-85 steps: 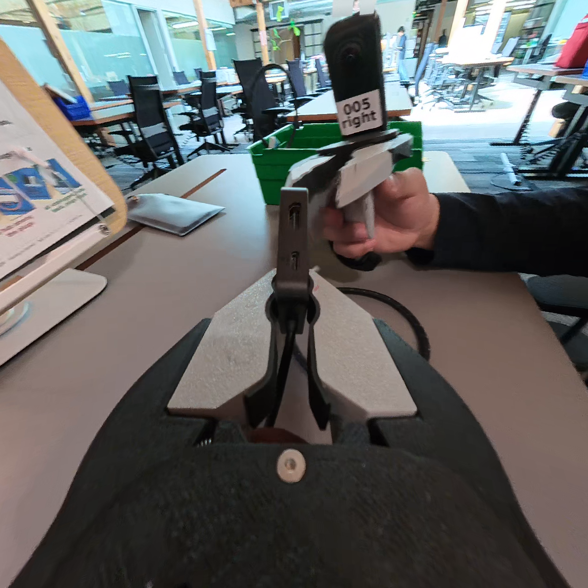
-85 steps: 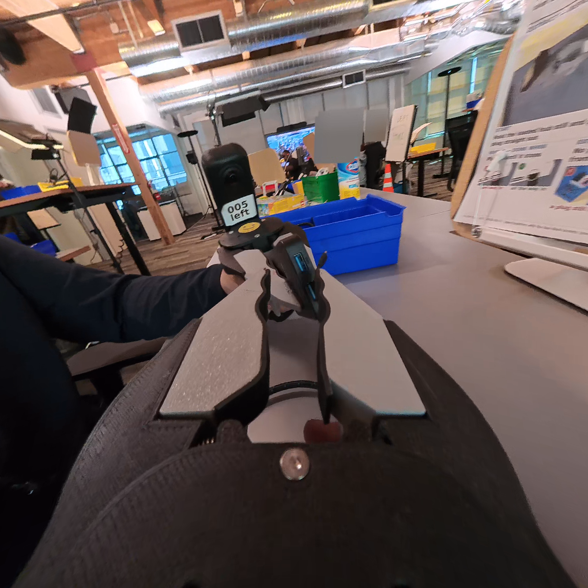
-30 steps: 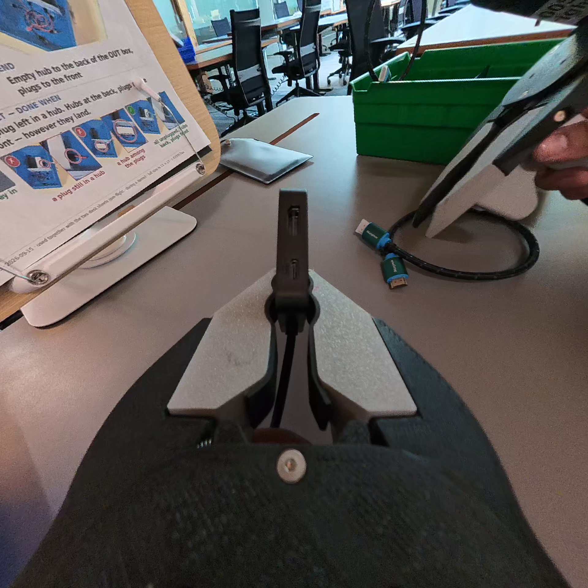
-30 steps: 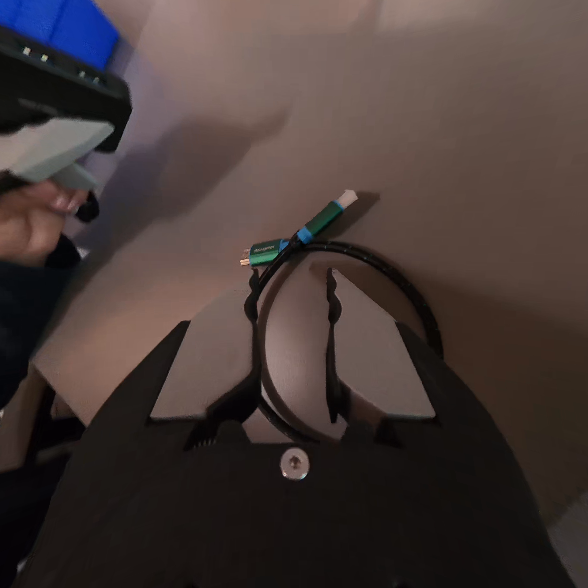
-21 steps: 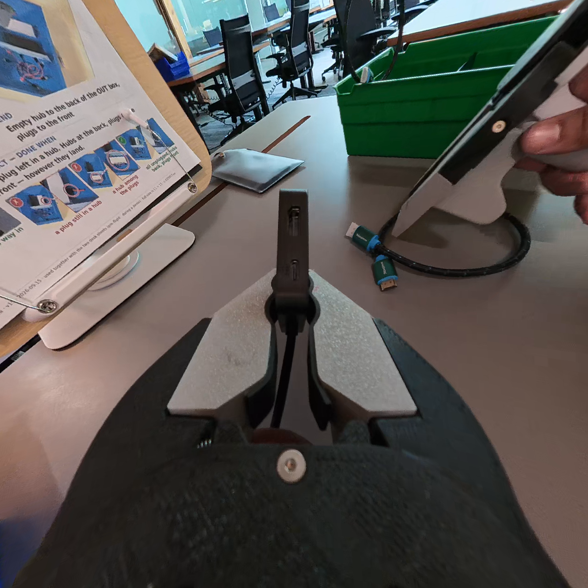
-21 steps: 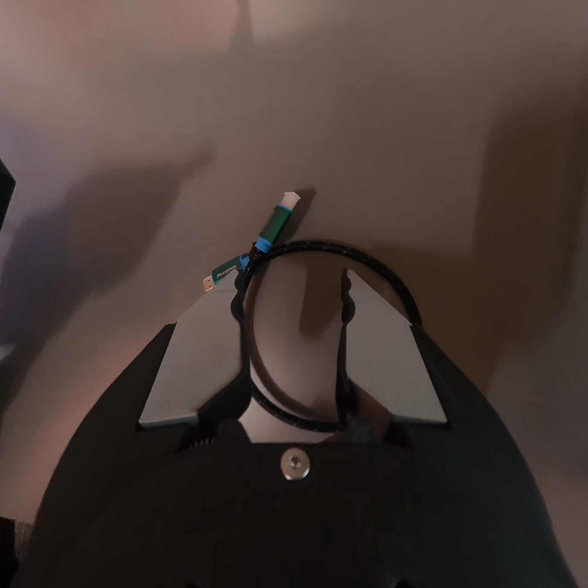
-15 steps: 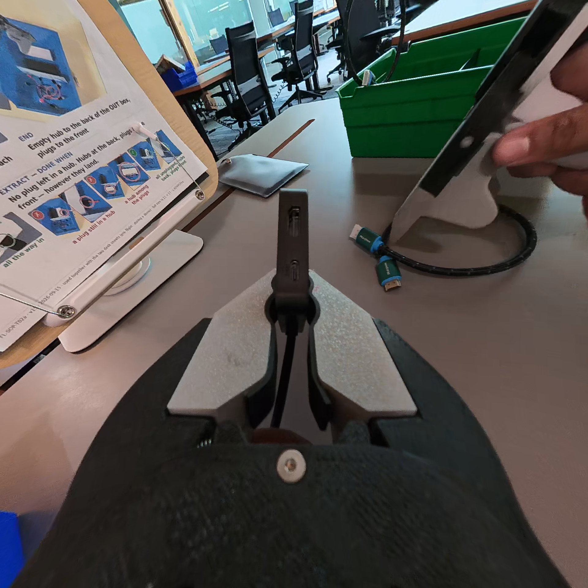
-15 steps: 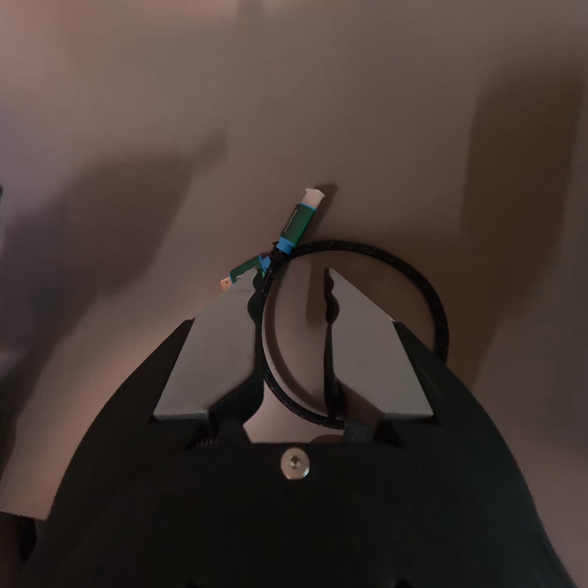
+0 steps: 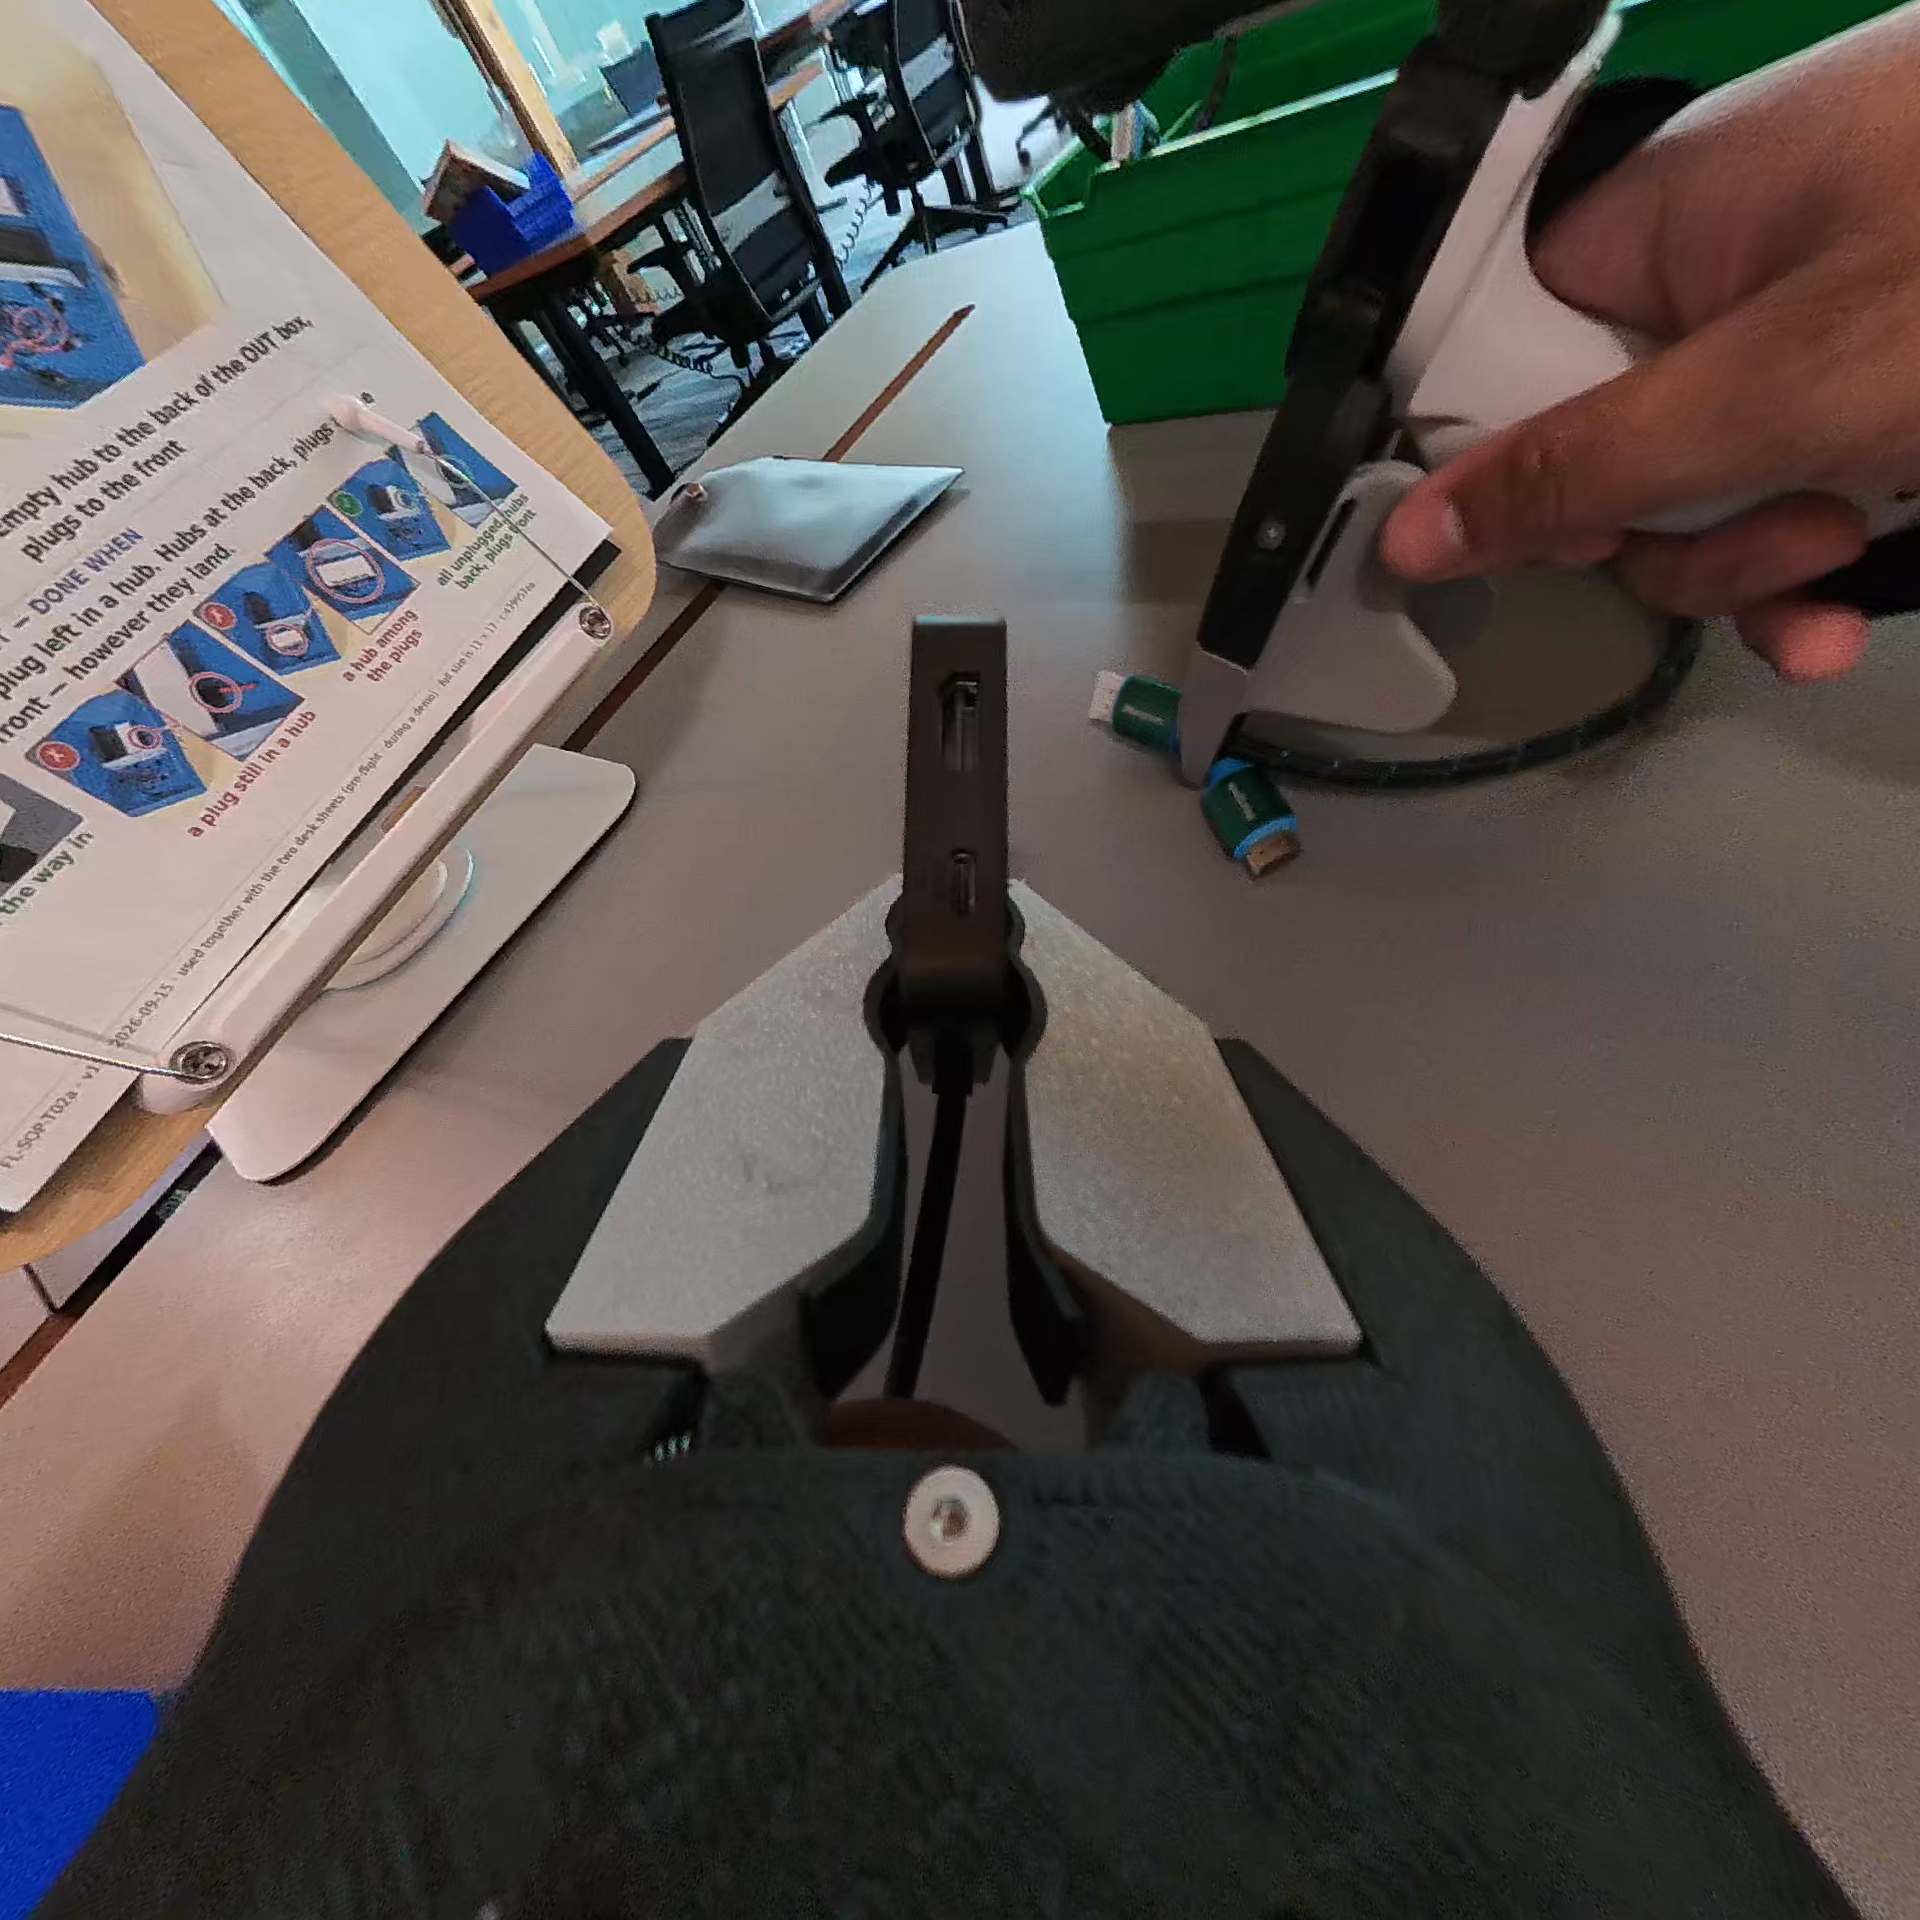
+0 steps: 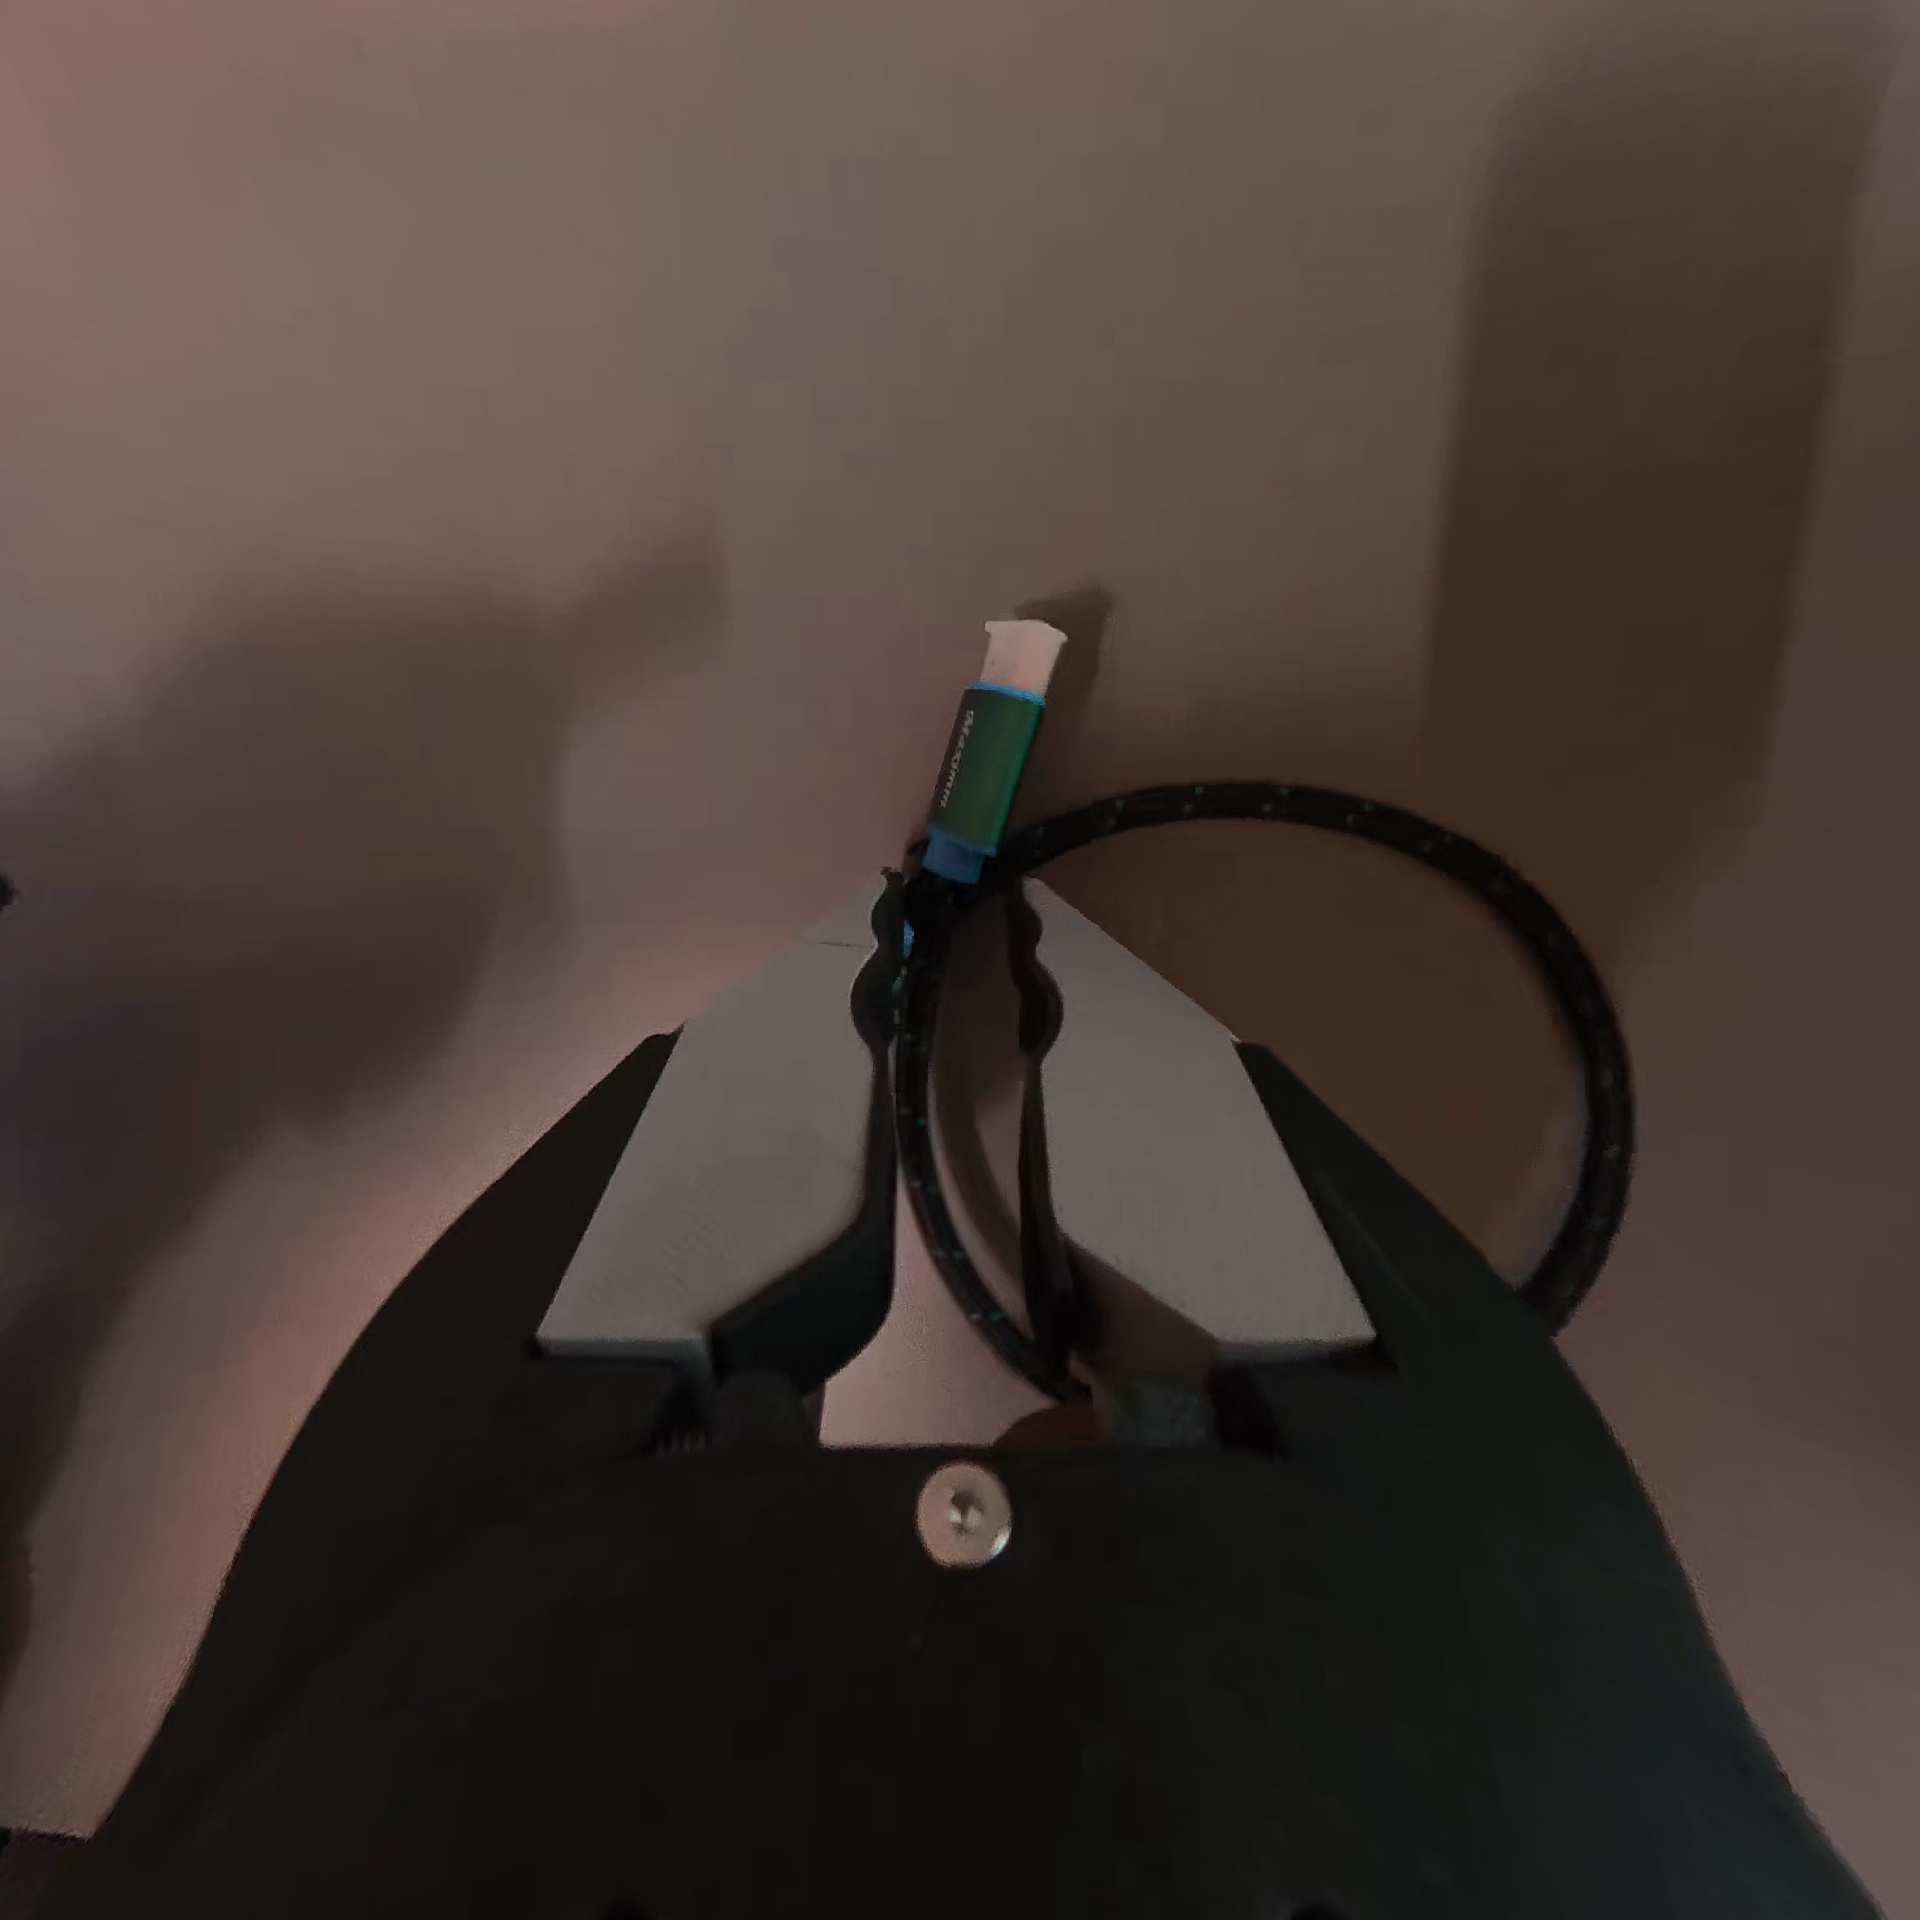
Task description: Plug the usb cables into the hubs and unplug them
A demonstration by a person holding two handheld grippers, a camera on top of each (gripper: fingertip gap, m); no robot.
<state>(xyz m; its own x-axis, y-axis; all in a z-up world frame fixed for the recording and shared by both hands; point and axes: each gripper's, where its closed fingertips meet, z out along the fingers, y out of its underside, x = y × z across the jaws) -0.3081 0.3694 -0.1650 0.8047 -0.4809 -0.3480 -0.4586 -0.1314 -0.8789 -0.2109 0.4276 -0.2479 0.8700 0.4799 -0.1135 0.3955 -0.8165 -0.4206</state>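
Observation:
My left gripper (image 9: 956, 935) is shut on a dark grey hub (image 9: 958, 748), held upright above the table (image 9: 1558, 1039); the hub's black cord runs back between the fingers. A black braided cable (image 9: 1475, 764) lies looped on the table, with two green-and-blue plugs (image 9: 1140, 712) at its ends. My right gripper (image 10: 956, 904) points down at the table (image 10: 935, 312). Its jaws stand narrowly apart astride the cable (image 10: 920, 1091), just behind the white-capped plug (image 10: 987, 758). The cable lies against the left finger. The other plug is hidden in that view.
An instruction board (image 9: 260, 520) on a white stand (image 9: 436, 935) stands at the left. A grey pouch (image 9: 810, 520) and a green bin (image 9: 1195, 260) lie beyond. A hand (image 9: 1714, 364) holds the right gripper. A blue bin corner (image 9: 62, 1787) is at bottom left. My hands' fingertips stand some 15 cm from each other.
The right gripper left the hub, swung down over the looped cable, opened wide, then narrowed its jaws around it. The left gripper kept hold of the hub.

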